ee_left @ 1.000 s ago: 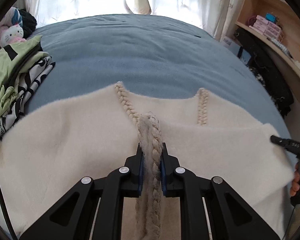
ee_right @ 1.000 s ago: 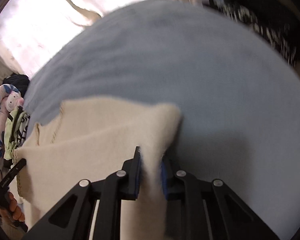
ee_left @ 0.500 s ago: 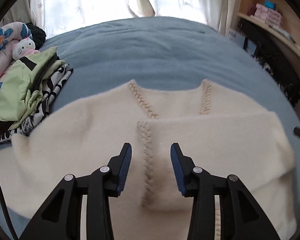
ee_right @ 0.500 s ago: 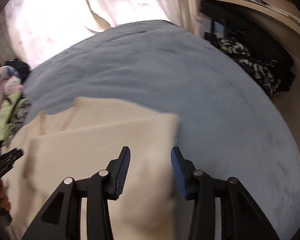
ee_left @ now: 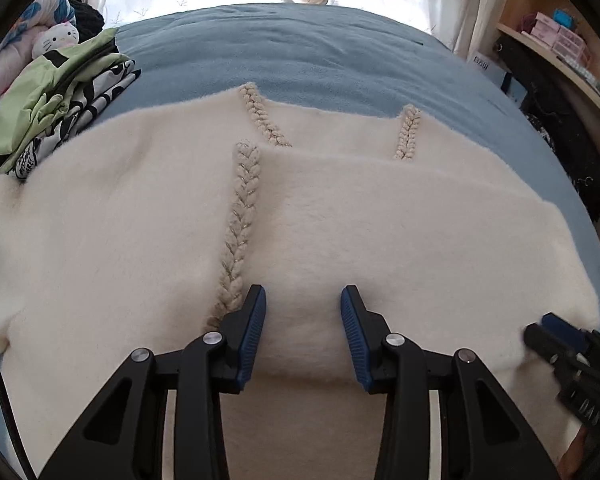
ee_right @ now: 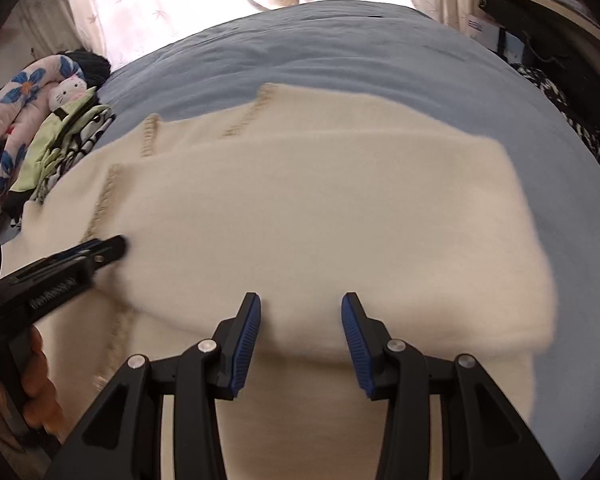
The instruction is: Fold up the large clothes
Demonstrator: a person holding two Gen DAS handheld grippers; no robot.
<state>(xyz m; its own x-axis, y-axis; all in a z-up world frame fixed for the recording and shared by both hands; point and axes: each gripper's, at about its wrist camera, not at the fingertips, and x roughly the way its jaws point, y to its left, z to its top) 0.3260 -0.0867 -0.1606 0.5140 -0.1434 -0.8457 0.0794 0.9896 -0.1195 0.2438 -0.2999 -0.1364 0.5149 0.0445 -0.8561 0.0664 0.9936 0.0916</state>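
The cream garment (ee_left: 340, 220) lies spread on the blue bed (ee_left: 320, 52), filling the middle and lower frame in both views, its right panel already folded over the middle. Both tools have just been opening: the left gripper (ee_left: 303, 334) stands partly open over the fold at lower centre, nothing between its pads, and the right gripper (ee_right: 301, 338) matches it, hovering over the folded panel and holding nothing.

The step in hand looks like a release before the next fold. To do it well, I would regrip at a free edge, pinch both layers evenly, and carry the cloth over low so the panel does not slide or bunch.

Count: 1 garment, 3 braided trims (ee_left: 242, 216) showing, 2 grippers, 1 clothes pile (ee_left: 56, 112) at upper left, 1 plush toy (ee_left: 58, 40) behind it.
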